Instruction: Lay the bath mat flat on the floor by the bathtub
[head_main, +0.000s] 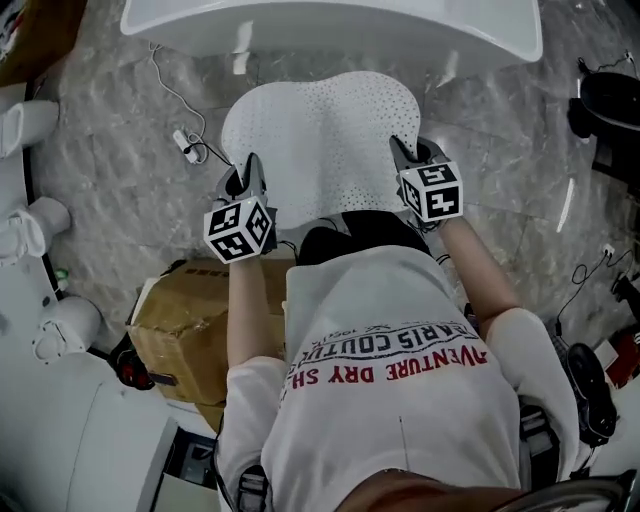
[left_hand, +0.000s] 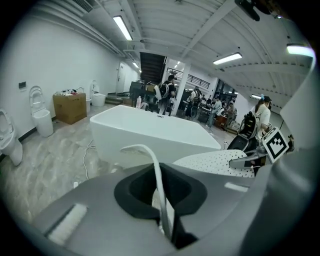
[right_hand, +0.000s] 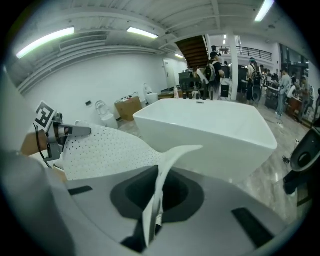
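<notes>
Grey marbled floor (head_main: 110, 150), open hall, strip lights overhead. I count one white bathtub (head_main: 330, 25) ahead and one cardboard box (head_main: 190, 320) at my left. One perforated white bath mat (head_main: 320, 140) over floor just before tub. Long axis left-right, along tub wall. Far edge toward tub. Two grippers: left gripper (head_main: 245, 172) clenched on near left corner, right gripper (head_main: 405, 152) clenched on near right.
</notes>
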